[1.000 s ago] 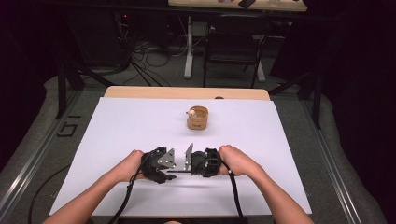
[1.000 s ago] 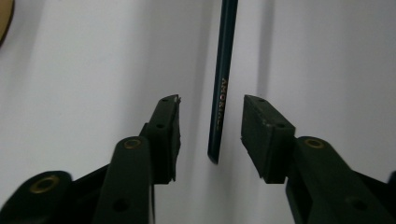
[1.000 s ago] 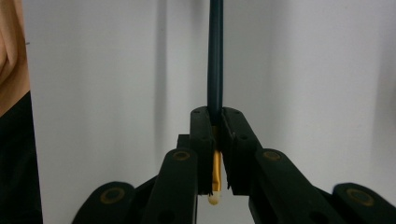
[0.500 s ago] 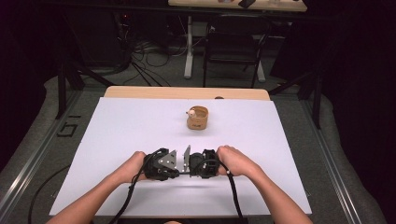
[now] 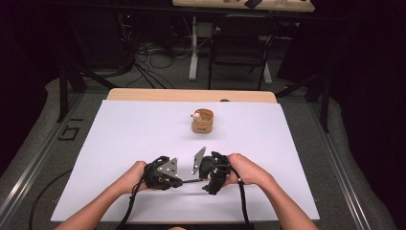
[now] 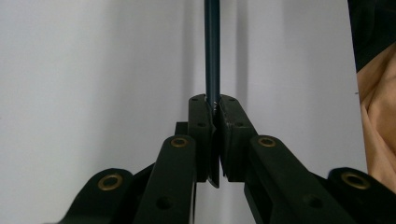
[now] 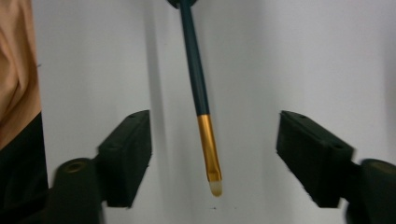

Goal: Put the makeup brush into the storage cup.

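Note:
A thin paintbrush (image 7: 194, 70) with a dark teal handle, a gold ferrule and a pale tip hangs just above the white table (image 5: 119, 143). My left gripper (image 6: 213, 100) is shut on the end of its handle (image 6: 212, 46). My right gripper (image 7: 213, 126) has just been opening its jaws. They now stand wide on either side of the ferrule without touching it. In the high view the left gripper (image 5: 179, 181) and right gripper (image 5: 203, 178) face each other near the table's front, and the brush (image 5: 191, 181) spans the gap.
A small round wooden holder (image 5: 202, 120) stands toward the back middle of the table. The white sheet has free room to the left and right of the hands. Chairs, table legs and cables lie on the floor beyond the far edge.
The left gripper has edged a little toward the right one. The hands have otherwise kept their place near the front of the table.

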### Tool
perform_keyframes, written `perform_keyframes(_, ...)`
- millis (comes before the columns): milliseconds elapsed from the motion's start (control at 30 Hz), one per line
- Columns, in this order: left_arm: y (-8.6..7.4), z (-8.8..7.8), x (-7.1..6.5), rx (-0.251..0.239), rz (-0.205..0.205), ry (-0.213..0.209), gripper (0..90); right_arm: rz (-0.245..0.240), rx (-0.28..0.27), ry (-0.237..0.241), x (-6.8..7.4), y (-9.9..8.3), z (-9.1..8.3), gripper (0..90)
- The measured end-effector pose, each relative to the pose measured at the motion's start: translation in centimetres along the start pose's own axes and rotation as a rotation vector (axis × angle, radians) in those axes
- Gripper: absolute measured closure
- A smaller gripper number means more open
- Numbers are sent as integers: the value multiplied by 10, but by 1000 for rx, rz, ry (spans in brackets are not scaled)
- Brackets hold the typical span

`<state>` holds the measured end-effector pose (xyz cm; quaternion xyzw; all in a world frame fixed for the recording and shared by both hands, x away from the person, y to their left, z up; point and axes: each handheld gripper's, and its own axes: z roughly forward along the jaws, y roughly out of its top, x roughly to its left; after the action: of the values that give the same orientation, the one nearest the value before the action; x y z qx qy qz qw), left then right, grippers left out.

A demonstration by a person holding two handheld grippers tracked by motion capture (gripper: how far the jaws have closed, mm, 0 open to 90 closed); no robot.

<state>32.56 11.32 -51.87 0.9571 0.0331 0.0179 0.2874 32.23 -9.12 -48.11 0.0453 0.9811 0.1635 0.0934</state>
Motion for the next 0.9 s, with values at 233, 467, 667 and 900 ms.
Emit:
perform_keyframes(233,-9,1,-3,-33,-40,1,848,129,-77,-33,-2,-18,-4,54)
perform_keyframes(467,-16,2,-4,-80,-79,10,848,220,-159,-50,-1,-34,-5,56)
perform_keyframes(667,-19,5,-6,-110,-95,19,847,285,-221,-73,-3,-47,-6,0)
perform_keyframes(900,-23,4,-5,-142,-111,34,847,385,-327,-109,0,-63,-12,0)
